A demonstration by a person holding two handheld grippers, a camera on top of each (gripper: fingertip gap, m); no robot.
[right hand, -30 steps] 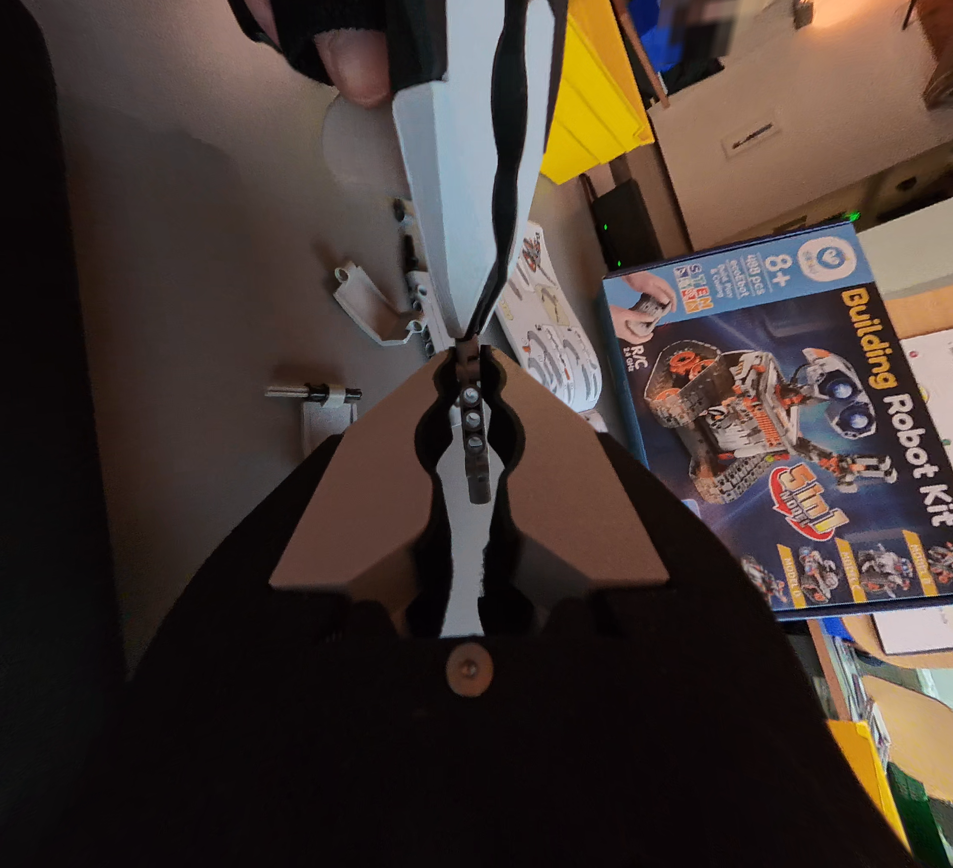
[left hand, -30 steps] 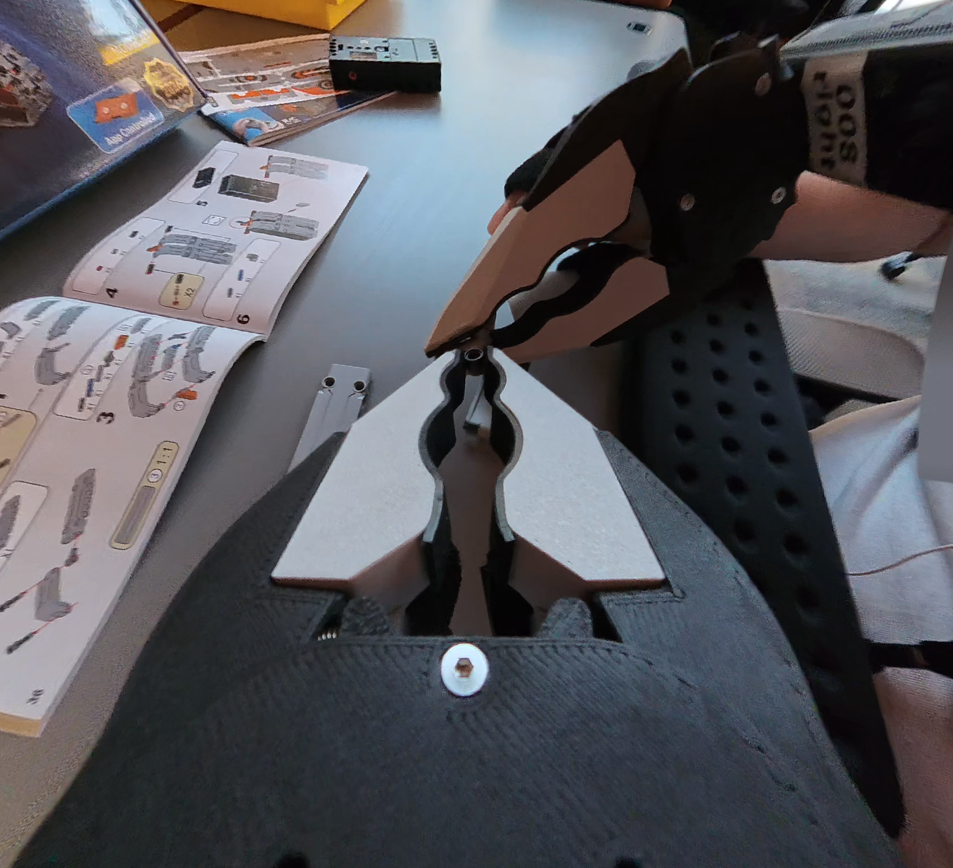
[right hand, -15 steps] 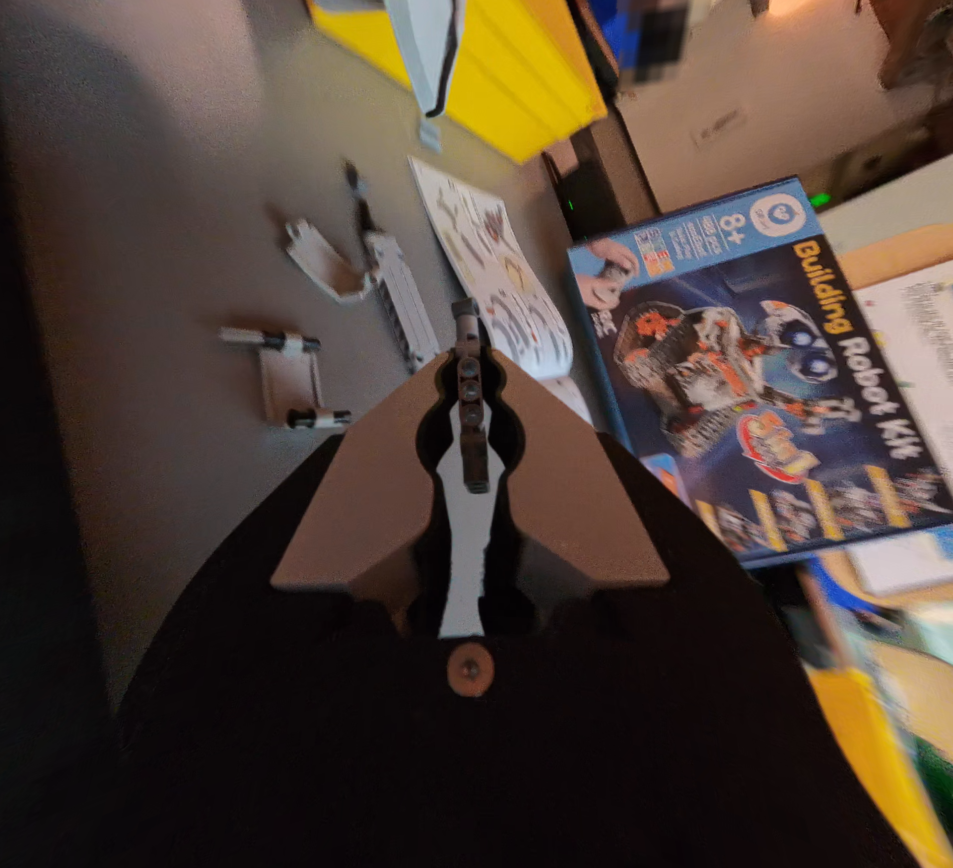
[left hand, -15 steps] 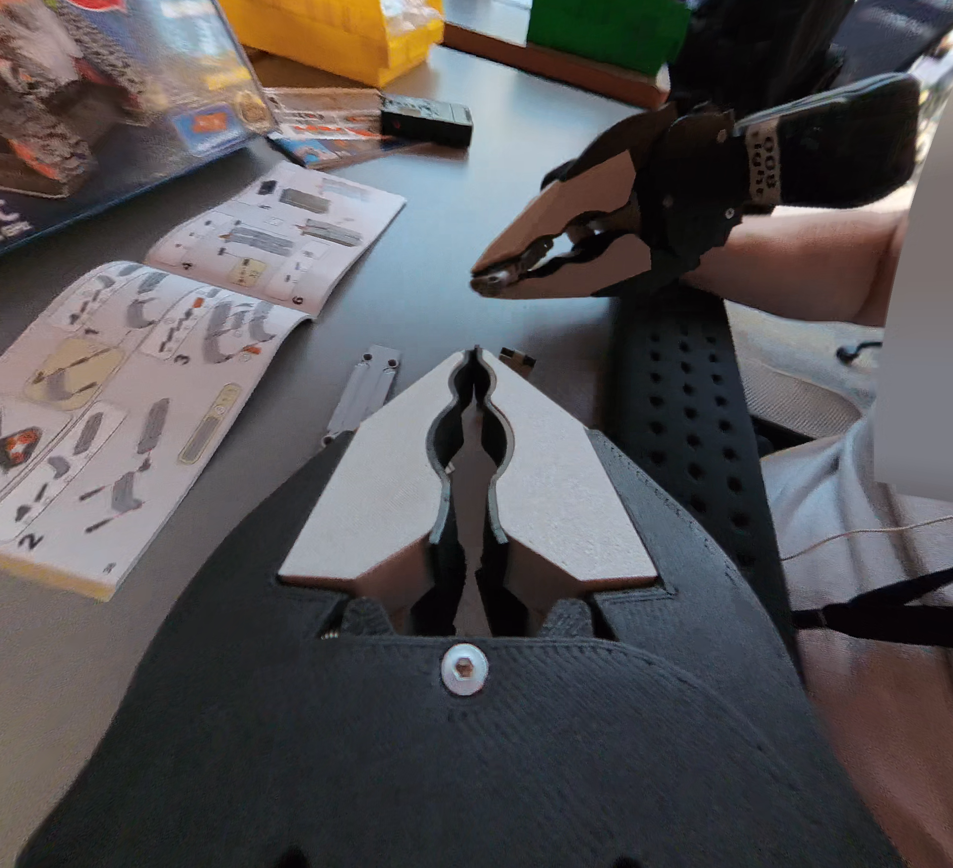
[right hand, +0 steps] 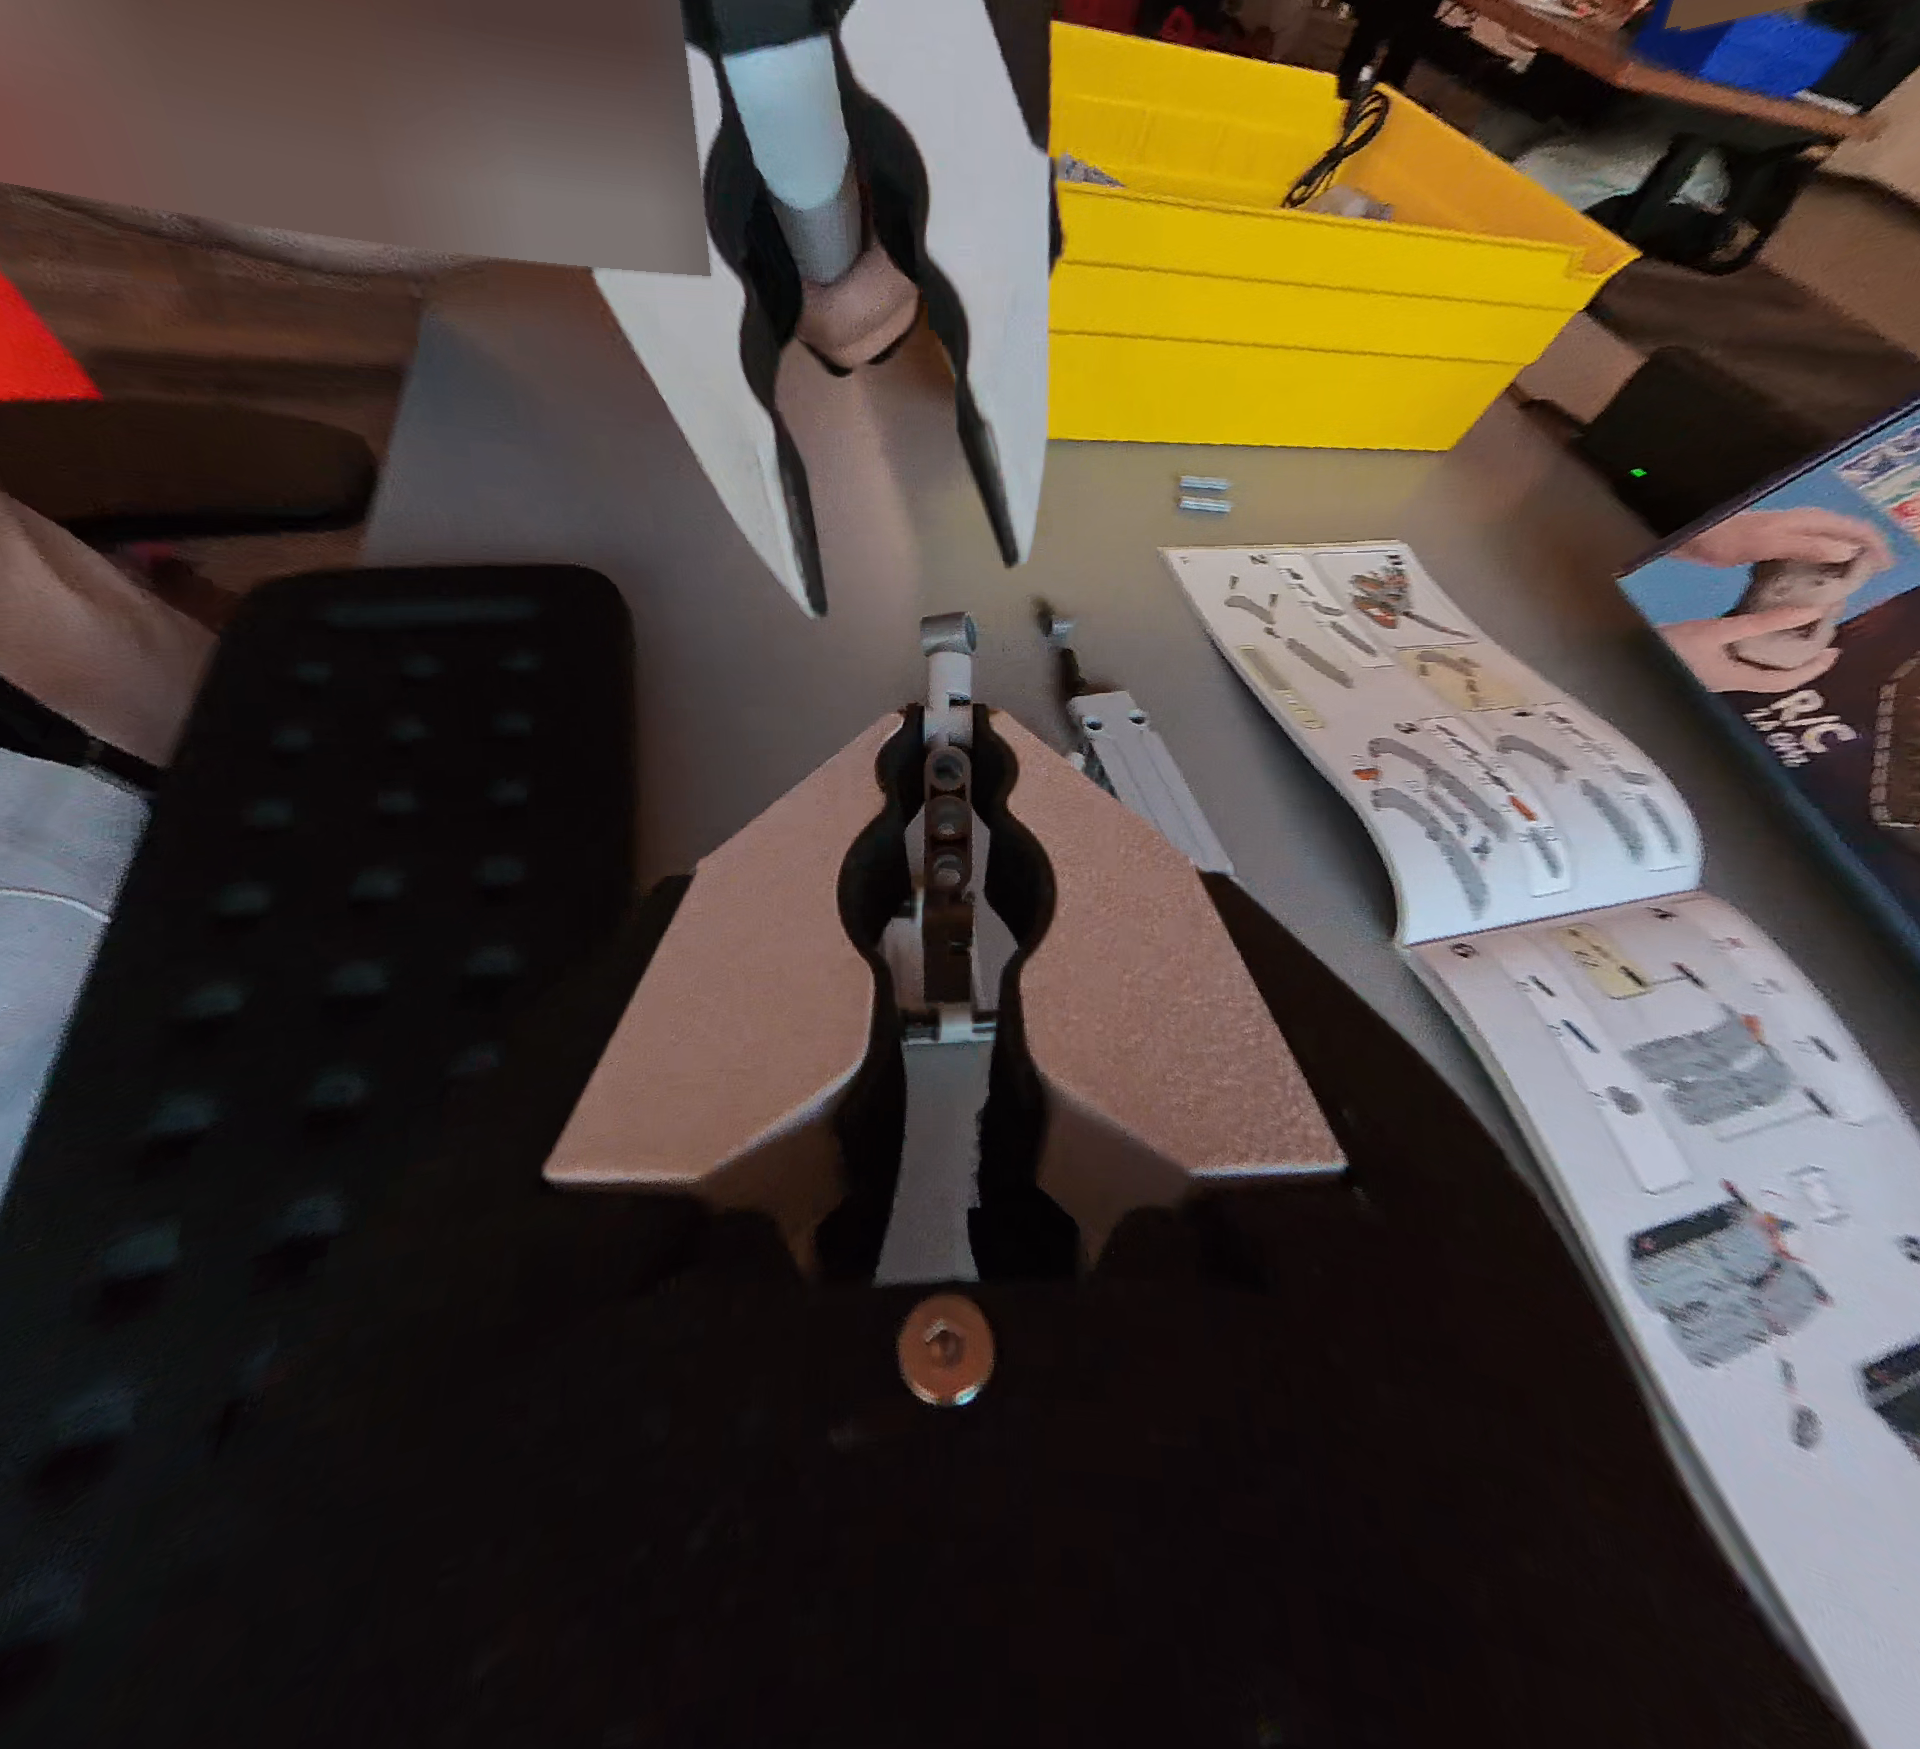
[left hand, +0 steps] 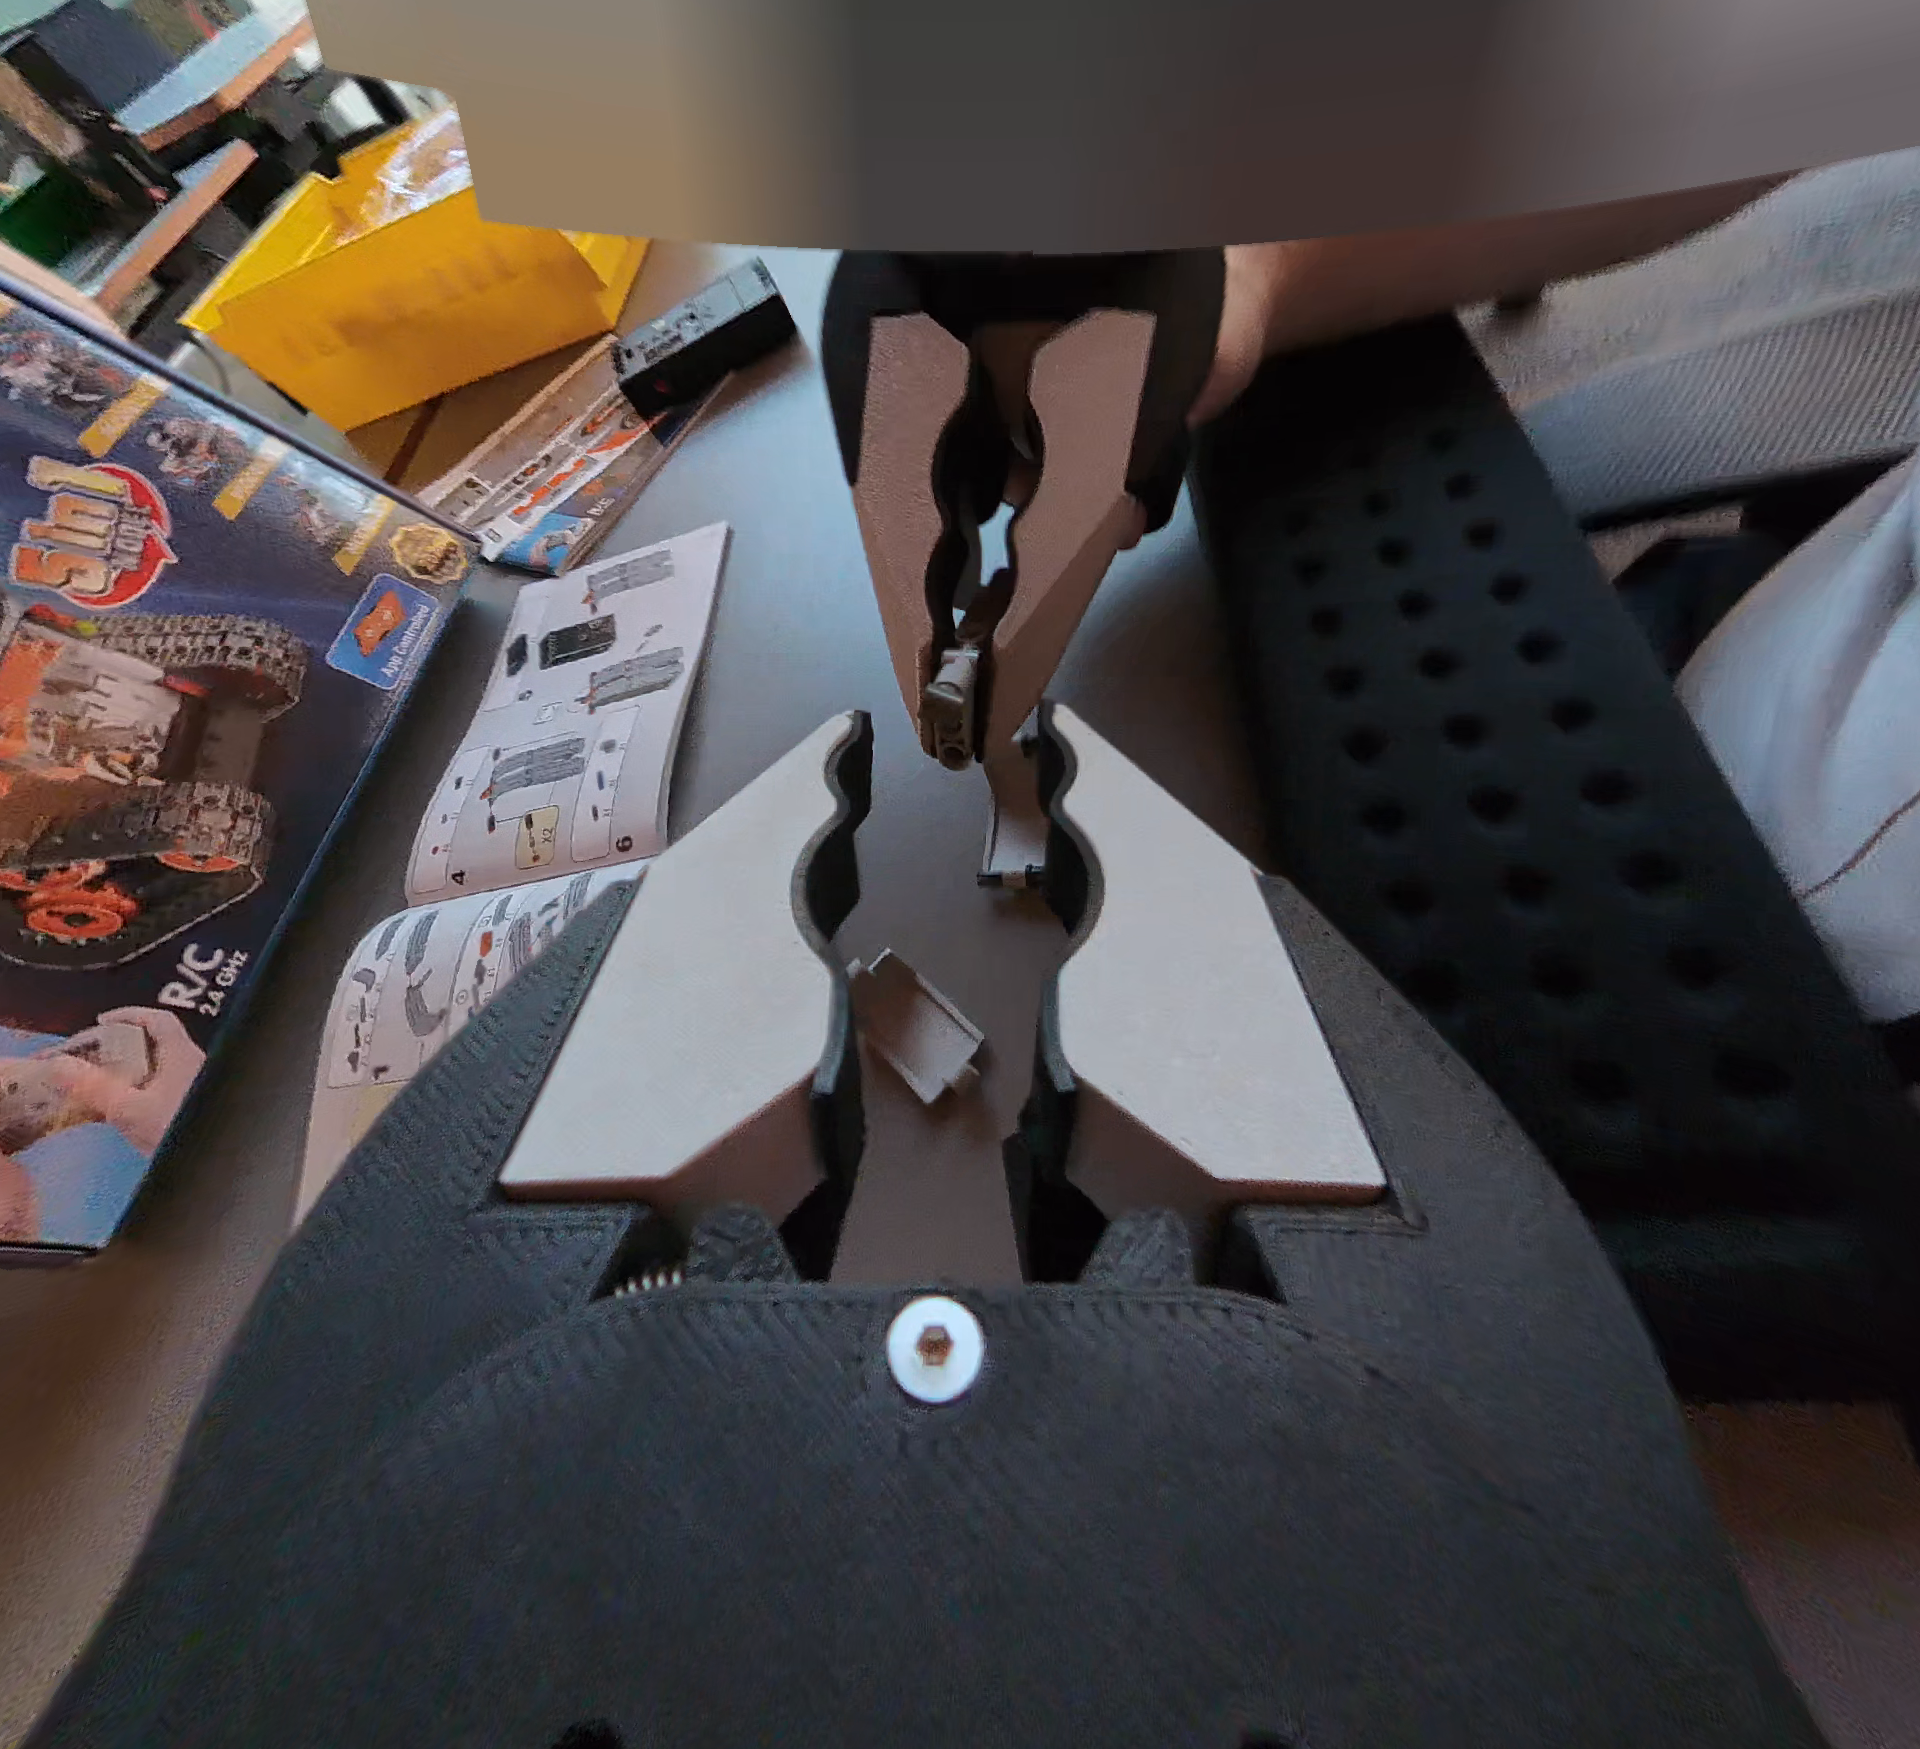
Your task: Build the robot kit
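Left gripper (right hand: pixel 914 579) has let go and drawn back; right gripper (right hand: pixel 945 723) keeps the dark studded beam (right hand: pixel 948 826)

A second ago the two grippers met tip to tip at the beam; now the left one's fingers stand wide and empty, apart from it, while the right's are clamped narrow on the beam beside the open instruction booklet (right hand: pixel 1455 764), over the table (right hand: pixel 1091 515). The beam is hard plastic with round holes, tipped by a pale grey cylindrical connector (right hand: pixel 948 639). A long ribbed grey beam (right hand: pixel 1132 774) lies between it and the glossy booklet; a boxy yellow bin (right hand: pixel 1299 328) sits beyond the booklet
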